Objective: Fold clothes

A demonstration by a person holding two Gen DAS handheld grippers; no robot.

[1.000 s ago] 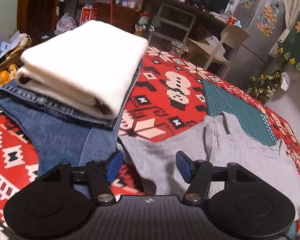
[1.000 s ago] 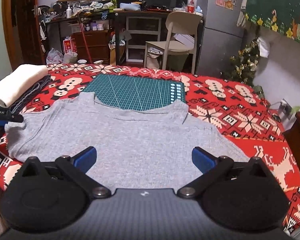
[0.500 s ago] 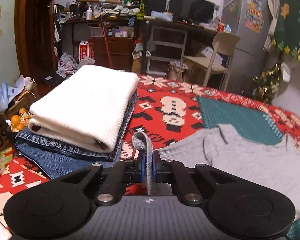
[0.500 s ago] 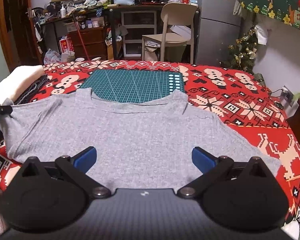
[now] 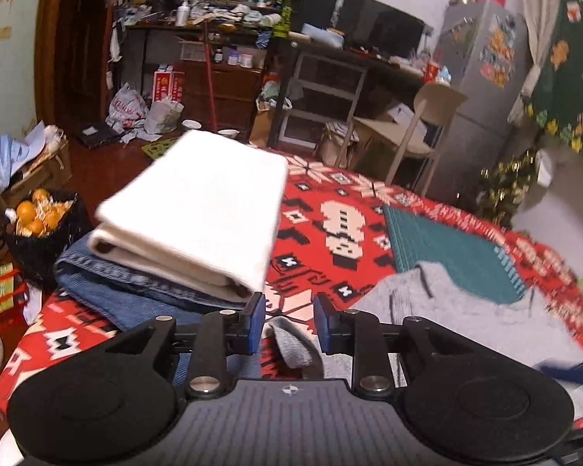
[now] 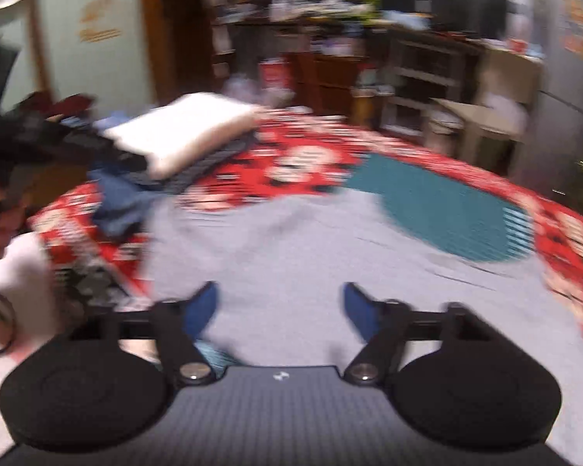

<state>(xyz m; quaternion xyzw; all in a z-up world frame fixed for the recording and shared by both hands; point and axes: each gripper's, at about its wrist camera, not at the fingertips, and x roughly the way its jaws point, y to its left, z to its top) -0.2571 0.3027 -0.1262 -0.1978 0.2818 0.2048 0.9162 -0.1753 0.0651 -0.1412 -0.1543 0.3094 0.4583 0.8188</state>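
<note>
Grey ribbed top (image 6: 291, 248), spread flat across the red patterned cloth (image 5: 330, 229), its far edge lying over the green cutting mat (image 6: 439, 209); beside it, to my left, the stack already folded: a cream knit (image 5: 198, 213) on blue jeans (image 5: 109, 283).

Left gripper (image 5: 287, 324): my jaws have just been opening, and they now stand a little apart. A grey sleeve end (image 5: 291, 343) rises between them, but the blue pads (image 5: 255, 322) show a gap on both sides, so I judge it released, not gripped. I tilt downward toward the cloth, looking across the stack's near corner.

Right gripper (image 6: 281, 310): my jaws have just been closing from wide and stand about half open. Grey fabric lies below them; nothing is between the pads that I can make out. This view is smeared, and I tilt downward over the body of the top, facing the stack.

Risks, as I judge them:
- The sleeve end stands up loosely between my left pads. If it was meant to be carried inward, it may flop back to the side, leaving the fold undone.
- If my left jaws shut again carelessly, they could catch the red cloth under the sleeve and drag it along.
- My right jaws, narrowing over flat knit, might pinch only a ridge of the top layer and pucker the body.
- The stack sits close to my left side; a sideways sweep could nudge the cream knit off the jeans.
</note>
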